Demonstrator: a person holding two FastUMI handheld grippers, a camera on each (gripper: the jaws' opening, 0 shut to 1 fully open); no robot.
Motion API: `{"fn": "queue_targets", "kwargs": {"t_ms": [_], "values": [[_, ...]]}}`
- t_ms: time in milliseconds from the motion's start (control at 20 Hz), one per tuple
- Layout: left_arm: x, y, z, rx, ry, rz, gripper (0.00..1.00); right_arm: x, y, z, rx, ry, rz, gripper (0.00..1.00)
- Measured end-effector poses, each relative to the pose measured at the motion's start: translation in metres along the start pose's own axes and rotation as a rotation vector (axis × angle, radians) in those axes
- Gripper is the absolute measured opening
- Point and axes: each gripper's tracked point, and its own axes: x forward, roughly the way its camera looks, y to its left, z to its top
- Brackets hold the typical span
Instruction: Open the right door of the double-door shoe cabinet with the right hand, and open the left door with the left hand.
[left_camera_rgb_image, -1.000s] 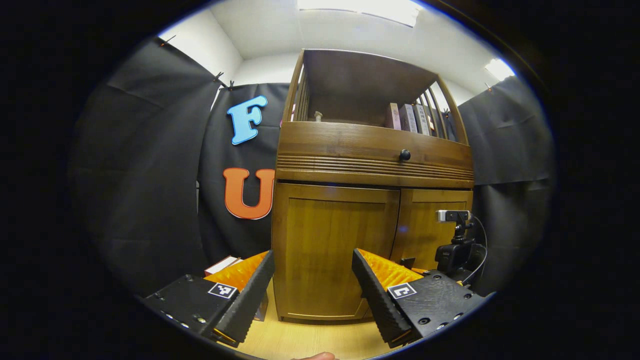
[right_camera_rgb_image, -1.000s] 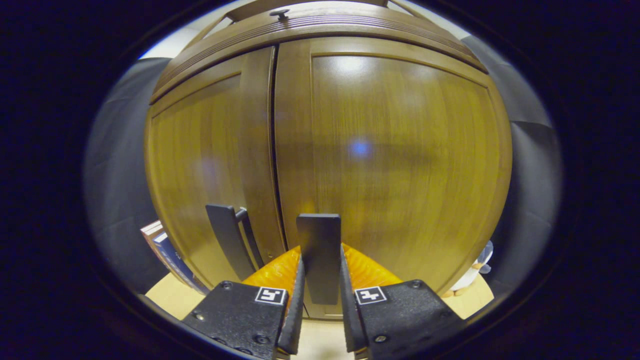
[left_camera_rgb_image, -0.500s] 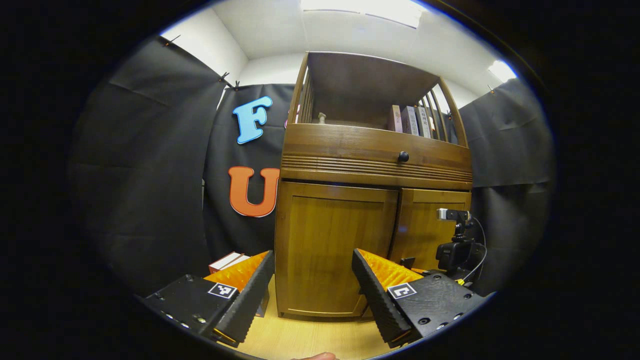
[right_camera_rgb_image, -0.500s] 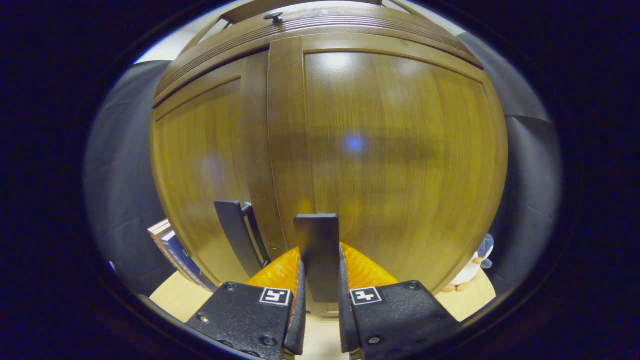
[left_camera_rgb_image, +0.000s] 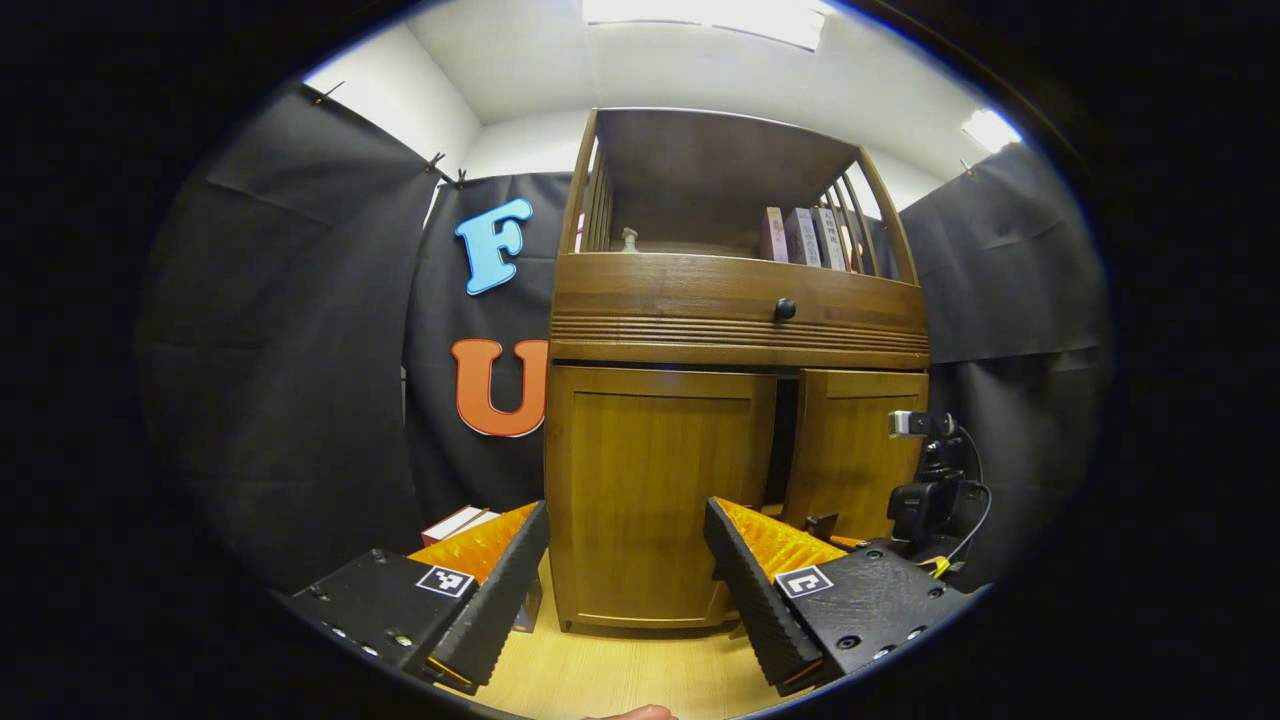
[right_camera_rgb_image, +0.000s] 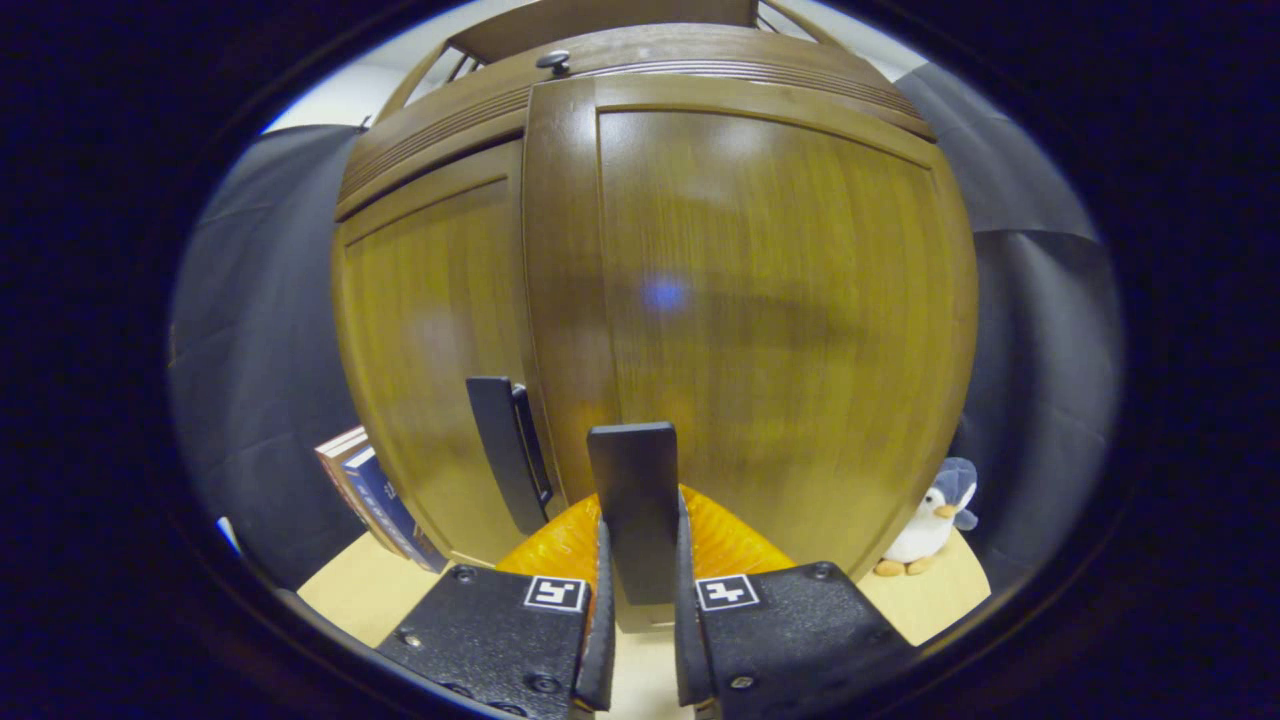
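Note:
The wooden shoe cabinet (left_camera_rgb_image: 735, 335) stands ahead in the left gripper view. Its left door (left_camera_rgb_image: 650, 450) is closed. Its right door (left_camera_rgb_image: 850, 450) stands slightly ajar, with a dark gap (left_camera_rgb_image: 782, 440) between the two. My left gripper (left_camera_rgb_image: 626, 510) is open and empty, well short of the left door. In the right gripper view my right gripper (right_camera_rgb_image: 640, 530) is shut on the right door's handle (right_camera_rgb_image: 630, 480), a dark flat bar low on the right door (right_camera_rgb_image: 780, 300). The left door's handle (right_camera_rgb_image: 500, 440) hangs just left of it on the left door (right_camera_rgb_image: 430, 320). The right gripper (left_camera_rgb_image: 830, 528) also shows low at the right door.
A stack of books (left_camera_rgb_image: 455, 522) leans on the wooden floor left of the cabinet, books (right_camera_rgb_image: 365, 490) here too. A penguin plush (right_camera_rgb_image: 930, 520) sits at the cabinet's right foot. Above the doors is a drawer with a knob (left_camera_rgb_image: 785, 309); more books (left_camera_rgb_image: 800, 235) fill the upper shelf.
The right door has swung outward with my right gripper on its handle, opening a dark gap at the middle. My left gripper stays open and has drawn back slightly.

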Motion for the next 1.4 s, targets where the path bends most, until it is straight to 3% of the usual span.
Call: {"fn": "queue_targets", "kwargs": {"t_ms": [150, 650, 700, 750, 1400], "values": [[-0.001, -0.007, -0.003, 0.000, 0.012, -0.014, 0.97, -0.016, -0.004, -0.003, -0.004, 0.002, 0.001, 0.27], [-0.002, -0.026, -0.011, 0.006, 0.032, -0.043, 0.94, -0.066, -0.023, -0.016, 0.020, -0.011, -0.040, 0.26], [-0.002, -0.027, -0.012, 0.019, 0.034, -0.039, 1.00, -0.070, -0.027, -0.018, 0.019, -0.017, -0.042, 0.26], [-0.001, -0.028, -0.014, 0.027, 0.037, -0.037, 0.94, -0.075, -0.030, -0.018, 0.016, -0.021, -0.046, 0.27], [0.010, -0.057, -0.022, 0.065, 0.045, -0.091, 0.94, -0.134, -0.079, -0.033, 0.031, -0.011, -0.135, 0.25]]}}
